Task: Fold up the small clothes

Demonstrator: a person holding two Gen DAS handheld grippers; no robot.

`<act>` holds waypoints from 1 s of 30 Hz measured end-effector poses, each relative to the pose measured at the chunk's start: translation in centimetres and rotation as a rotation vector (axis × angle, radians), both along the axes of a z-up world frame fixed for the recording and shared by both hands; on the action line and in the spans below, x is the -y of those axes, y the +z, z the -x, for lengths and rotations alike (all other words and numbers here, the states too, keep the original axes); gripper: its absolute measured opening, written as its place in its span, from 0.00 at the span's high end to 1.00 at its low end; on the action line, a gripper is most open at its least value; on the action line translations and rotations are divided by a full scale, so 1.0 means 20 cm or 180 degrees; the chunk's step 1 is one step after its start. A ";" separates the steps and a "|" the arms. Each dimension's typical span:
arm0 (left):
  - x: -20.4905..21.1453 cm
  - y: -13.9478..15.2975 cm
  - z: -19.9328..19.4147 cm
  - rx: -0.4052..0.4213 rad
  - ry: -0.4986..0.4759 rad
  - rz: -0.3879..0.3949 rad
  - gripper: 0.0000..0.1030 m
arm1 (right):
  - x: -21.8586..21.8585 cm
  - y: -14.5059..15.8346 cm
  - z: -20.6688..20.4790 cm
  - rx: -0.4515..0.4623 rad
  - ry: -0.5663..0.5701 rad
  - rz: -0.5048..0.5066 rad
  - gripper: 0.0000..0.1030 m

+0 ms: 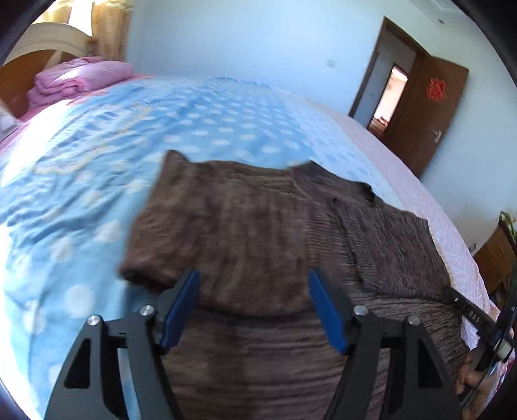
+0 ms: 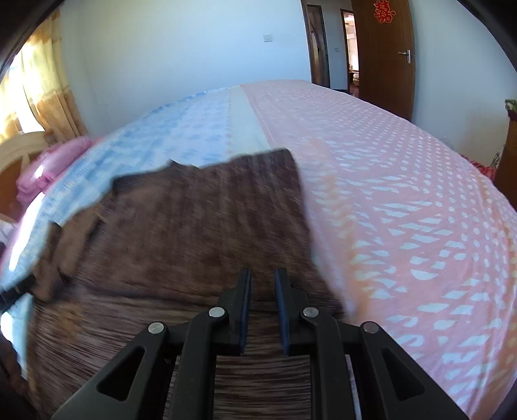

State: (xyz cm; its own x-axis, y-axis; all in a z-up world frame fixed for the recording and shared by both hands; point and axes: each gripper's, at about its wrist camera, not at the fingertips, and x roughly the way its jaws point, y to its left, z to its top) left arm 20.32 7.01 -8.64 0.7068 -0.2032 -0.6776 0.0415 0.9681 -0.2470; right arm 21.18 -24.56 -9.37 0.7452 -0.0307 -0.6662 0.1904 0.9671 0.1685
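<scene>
The left gripper (image 1: pixel 253 284) hangs spread above the brown ribbed knit garment (image 1: pixel 258 226); the right gripper (image 2: pixel 262 281), narrowly parted, grips nothing.

Daylight came through the curtains (image 1: pixel 106 29) at upper left, glaring white and washing the bedspread (image 1: pixel 80 181) bluish. Motion blur smeared the brown garment (image 2: pixel 181 232) in both views. Fisheye bending curved the edges, with black vignette corners

The top (image 1: pixel 258 226) is brown with fine ribbing, perhaps faintly streaked; blur hides detail. The bedsheet (image 1: pixel 210 113) is blue with white dots at 10 o'clock, pink with white dots (image 2: pixel 404 181) at 2 o'clock. The quilt (image 1: pixel 84 76) is pink.
</scene>
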 end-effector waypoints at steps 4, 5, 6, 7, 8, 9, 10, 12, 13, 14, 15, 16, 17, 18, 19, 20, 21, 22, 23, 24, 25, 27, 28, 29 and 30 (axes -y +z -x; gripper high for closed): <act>-0.11 -0.09 0.07 -0.0024 0.0336 -0.0100 0.29 | -0.27 0.12 -0.11 0.0170 0.0666 -0.0526 0.84; -0.11 -0.13 0.05 -0.0083 0.0368 -0.0121 0.29 | -0.37 0.13 -0.16 0.0162 0.0836 -0.0578 0.84; -0.11 -0.16 0.05 -0.0133 0.0389 -0.0129 0.30 | -0.45 0.13 -0.21 0.0142 0.0976 -0.0597 0.83; -0.12 -0.17 0.06 -0.0093 0.0399 -0.0127 0.30 | -0.54 0.13 -0.26 0.0104 0.1101 -0.0582 0.80; -0.12 -0.16 0.08 -0.0041 0.0405 -0.0127 0.28 | -0.63 0.11 -0.32 0.0049 0.1196 -0.0548 0.71; -0.12 -0.16 0.08 -0.0026 0.0398 -0.0118 0.26 | -0.69 0.09 -0.38 -0.0016 0.1229 -0.0526 0.65; -0.13 -0.17 0.08 -0.0038 0.0389 -0.0094 0.26 | -0.75 0.05 -0.44 -0.0100 0.1242 -0.0531 0.57; -0.15 -0.17 0.09 -0.0019 0.0380 -0.0003 0.24 | -0.83 -0.01 -0.53 -0.0209 0.1264 -0.0549 0.56; -0.16 -0.18 0.09 0.0008 0.0363 0.0067 0.23 | -0.87 -0.04 -0.57 -0.0259 0.1287 -0.0527 0.56; -0.17 -0.18 0.10 0.0032 0.0345 0.0136 0.21 | -0.91 -0.06 -0.59 -0.0304 0.1333 -0.0506 0.56; -0.18 -0.19 0.10 0.0053 0.0334 0.0198 0.19 | -0.95 -0.08 -0.62 -0.0329 0.1346 -0.0421 0.56; -0.20 -0.19 0.12 0.0075 0.0319 0.0272 0.18 | -0.98 -0.09 -0.62 -0.0298 0.1323 -0.0311 0.56; -0.21 -0.19 0.11 0.0090 0.0301 0.0337 0.15 | -1.00 -0.08 -0.63 -0.0273 0.1316 -0.0211 0.56; -0.21 -0.19 0.11 0.0104 0.0284 0.0377 0.13 | -1.03 -0.08 -0.64 -0.0278 0.1331 -0.0124 0.59; -0.21 -0.19 0.11 0.0123 0.0276 0.0393 0.13 | -1.05 -0.08 -0.64 -0.0273 0.1348 -0.0044 0.79; -0.21 -0.19 0.12 0.0135 0.0273 0.0388 0.12 | -1.06 -0.09 -0.64 -0.0293 0.1387 -0.0012 0.91; -0.20 -0.19 0.12 0.0136 0.0271 0.0380 0.12 | -1.06 -0.09 -0.65 -0.0306 0.1422 -0.0014 0.91; -0.20 -0.19 0.11 0.0136 0.0269 0.0378 0.12 | -1.06 -0.07 -0.65 -0.0267 0.1426 0.0031 0.91; -0.20 -0.19 0.11 0.0140 0.0268 0.0387 0.12 | -1.06 -0.04 -0.63 -0.0197 0.1441 0.0096 0.91; -0.20 -0.19 0.11 0.0144 0.0267 0.0402 0.12 | -1.05 -0.01 -0.61 -0.0128 0.1455 0.0140 0.91; -0.21 -0.19 0.11 0.0145 0.0269 0.0419 0.12 | -1.04 0.03 -0.59 -0.0034 0.1468 0.0183 0.91; -0.21 -0.19 0.11 0.0145 0.0271 0.0427 0.12 | -1.02 0.12 -0.55 0.0103 0.1476 0.0314 0.91; -0.21 -0.19 0.10 0.0144 0.0272 0.0423 0.12 | -1.01 0.17 -0.54 0.0159 0.1479 0.0426 0.91; -0.21 -0.19 0.10 0.0143 0.0273 0.0423 0.12 | -1.00 0.20 -0.53 0.0189 0.1483 0.0516 0.91; -0.21 -0.19 0.10 0.0143 0.0275 0.0424 0.12 | -0.97 0.22 -0.52 0.0195 0.1488 0.0593 0.91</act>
